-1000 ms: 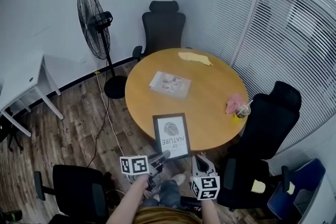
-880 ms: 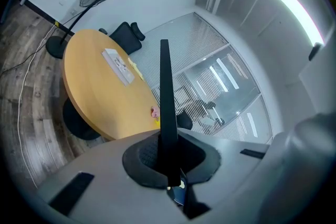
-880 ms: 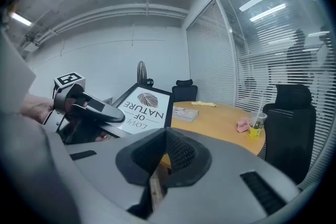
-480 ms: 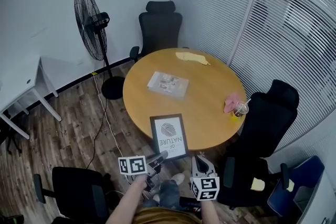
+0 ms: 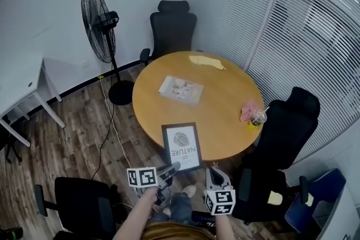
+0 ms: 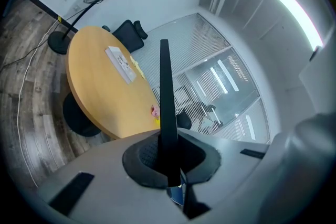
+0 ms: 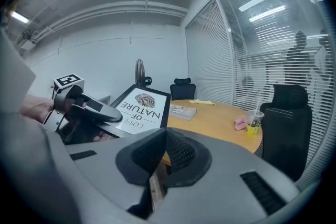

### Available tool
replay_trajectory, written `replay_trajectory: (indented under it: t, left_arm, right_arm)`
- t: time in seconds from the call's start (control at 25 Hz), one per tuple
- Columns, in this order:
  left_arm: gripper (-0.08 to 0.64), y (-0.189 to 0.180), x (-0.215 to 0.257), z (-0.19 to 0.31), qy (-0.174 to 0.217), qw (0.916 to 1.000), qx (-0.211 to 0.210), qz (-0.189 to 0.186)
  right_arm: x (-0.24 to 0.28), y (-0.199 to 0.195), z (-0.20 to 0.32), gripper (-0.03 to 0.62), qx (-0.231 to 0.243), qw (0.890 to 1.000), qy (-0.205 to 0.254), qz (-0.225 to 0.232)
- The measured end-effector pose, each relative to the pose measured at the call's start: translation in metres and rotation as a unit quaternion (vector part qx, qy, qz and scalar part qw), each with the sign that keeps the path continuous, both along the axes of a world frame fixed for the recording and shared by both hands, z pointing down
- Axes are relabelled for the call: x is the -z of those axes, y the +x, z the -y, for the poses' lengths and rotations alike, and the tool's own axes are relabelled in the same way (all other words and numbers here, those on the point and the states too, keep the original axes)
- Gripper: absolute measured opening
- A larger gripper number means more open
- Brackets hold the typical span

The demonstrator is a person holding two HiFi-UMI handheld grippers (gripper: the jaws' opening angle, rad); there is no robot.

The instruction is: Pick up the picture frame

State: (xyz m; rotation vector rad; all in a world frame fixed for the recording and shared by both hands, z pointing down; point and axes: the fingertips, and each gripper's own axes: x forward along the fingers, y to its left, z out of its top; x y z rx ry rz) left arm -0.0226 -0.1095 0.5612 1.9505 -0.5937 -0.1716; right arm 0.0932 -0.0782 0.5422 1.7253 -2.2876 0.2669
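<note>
The picture frame [image 5: 183, 146] is black-edged, with a white print of a leaf and the words "OF NATURE". It is held up, tilted, over the near edge of the round wooden table [image 5: 225, 115]. My left gripper [image 5: 170, 169] is shut on the frame's lower edge. In the left gripper view the frame [image 6: 166, 107] shows edge-on as a dark strip clamped between the pads. My right gripper [image 5: 216, 172] hovers just right of the frame, shut, with nothing in it. The right gripper view shows the frame's face [image 7: 144, 107] and the left gripper [image 7: 86, 113] holding it.
On the table lie a booklet [image 5: 181, 89], a yellow cloth [image 5: 207, 62], a pink cloth [image 5: 248, 110] and a drink cup [image 5: 259, 118]. Black office chairs stand at the far side [image 5: 173, 28], the right [image 5: 287, 132] and lower left [image 5: 84, 205]. A standing fan [image 5: 98, 25] is at left.
</note>
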Motion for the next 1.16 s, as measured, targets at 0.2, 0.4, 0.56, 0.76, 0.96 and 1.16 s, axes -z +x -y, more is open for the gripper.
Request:
replay_trajectory:
  t: [0.2, 0.4, 0.56, 0.76, 0.96, 1.16]
  left_arm:
    - [0.04, -0.0021, -0.0024, -0.0021, -0.007, 1.0, 0.001, -0.001]
    - [0.039, -0.0013, -0.0037, -0.0044, -0.008, 1.0, 0.0, -0.003]
    - [0.04, -0.0018, -0.0048, -0.0046, -0.009, 1.0, 0.0, -0.004]
    - [0.04, 0.0003, -0.0061, -0.003, -0.012, 0.9999, -0.001, -0.005]
    - [0.04, 0.0018, -0.0062, -0.0008, -0.012, 0.9999, 0.001, -0.004]
    - [0.04, 0.0016, -0.0064, 0.0003, -0.012, 0.9999, 0.004, -0.005]
  right_arm:
    - [-0.0004, -0.0041, -0.0027, 0.012, 0.005, 1.0, -0.003, 0.001]
    - [-0.0041, -0.0034, -0.0036, 0.012, 0.006, 1.0, -0.005, -0.002]
    - [-0.0019, -0.0042, -0.004, 0.012, 0.006, 1.0, -0.005, -0.002]
    - [-0.0036, -0.0028, -0.0033, 0.012, 0.009, 1.0, -0.009, 0.001]
    - [-0.0045, 0.0004, -0.0019, 0.012, 0.008, 1.0, -0.009, 0.003]
    - [-0.0043, 0.0013, -0.0012, 0.012, 0.009, 1.0, -0.008, 0.002]
